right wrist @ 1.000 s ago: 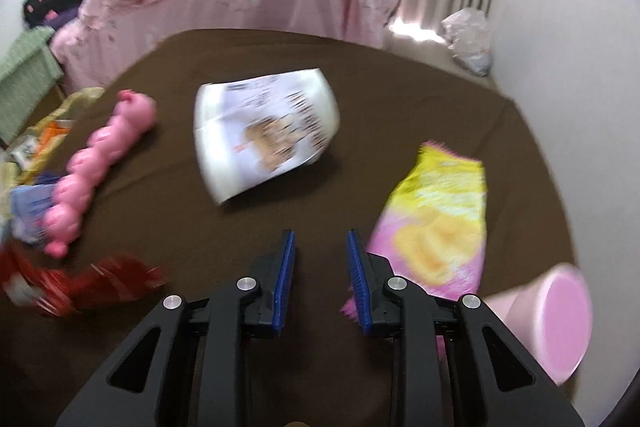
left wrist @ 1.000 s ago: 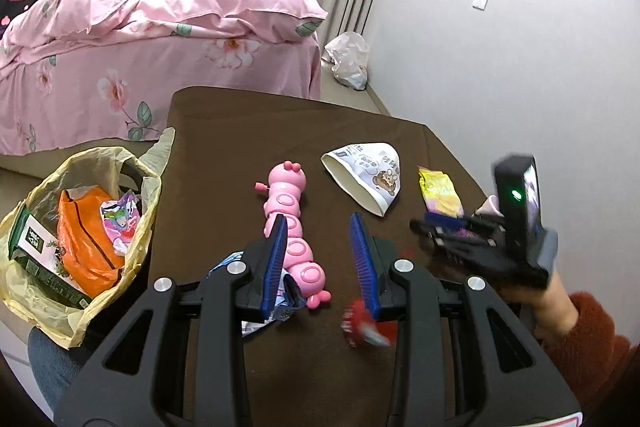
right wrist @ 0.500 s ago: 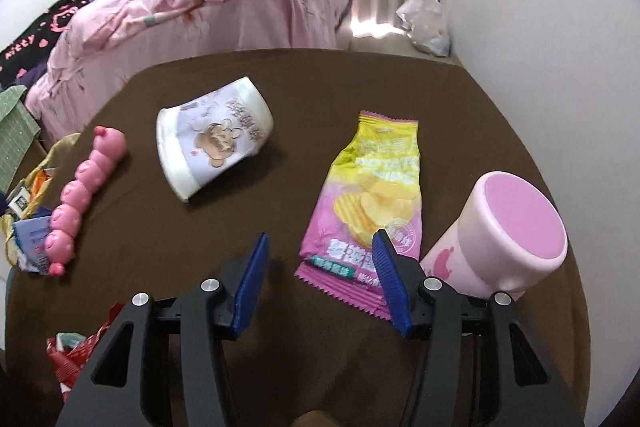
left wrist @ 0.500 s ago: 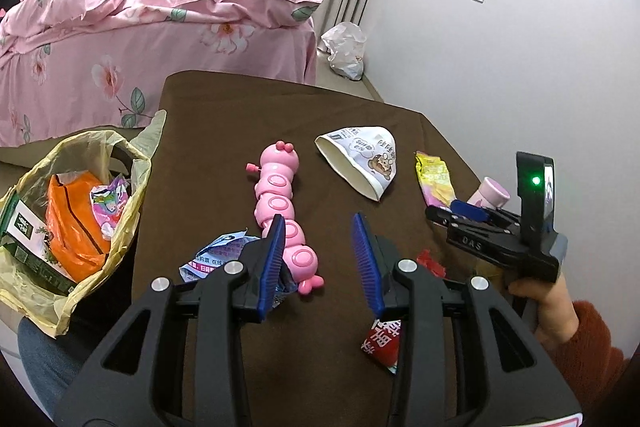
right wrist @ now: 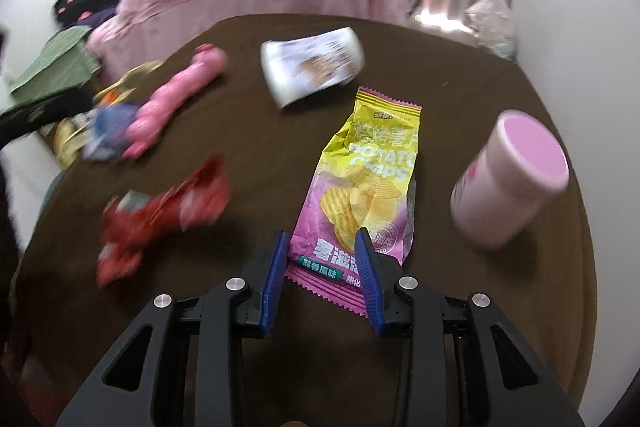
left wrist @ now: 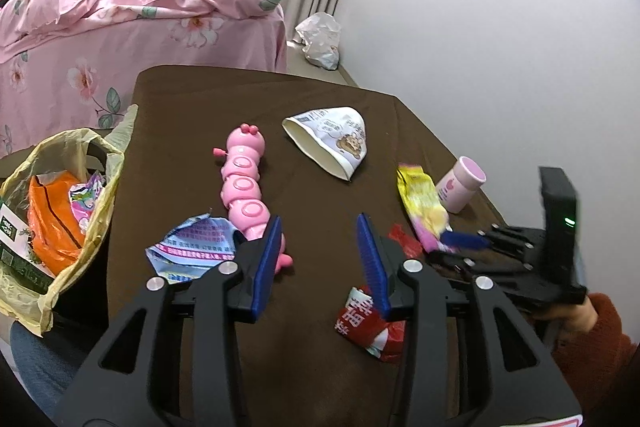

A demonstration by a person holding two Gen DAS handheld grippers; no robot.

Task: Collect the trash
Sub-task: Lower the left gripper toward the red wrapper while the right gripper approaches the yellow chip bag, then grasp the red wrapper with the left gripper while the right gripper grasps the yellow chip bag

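Note:
My right gripper (right wrist: 322,247) is open, its fingers on either side of the near end of a yellow-pink potato chip bag (right wrist: 368,183) lying flat on the brown table (right wrist: 460,75). The bag also shows in the left wrist view (left wrist: 422,205). My left gripper (left wrist: 320,243) is open and empty above the table. A red wrapper (left wrist: 366,323) lies under its right finger, also in the right wrist view (right wrist: 160,215). A blue-white wrapper (left wrist: 192,247) lies left of it. A squashed white paper cup (left wrist: 332,141) lies further back. A yellow trash bag (left wrist: 52,211) with trash hangs at the table's left edge.
A pink caterpillar toy (left wrist: 244,183) lies mid-table. A pink-lidded bottle (right wrist: 508,183) stands right of the chip bag. A bed with pink bedding (left wrist: 132,27) is behind the table. A white plastic bag (left wrist: 320,39) lies on the floor by the wall.
My right gripper has moved forward over the chip bag's near end, and its fingers have narrowed a little. My left gripper has shifted slightly and stays open.

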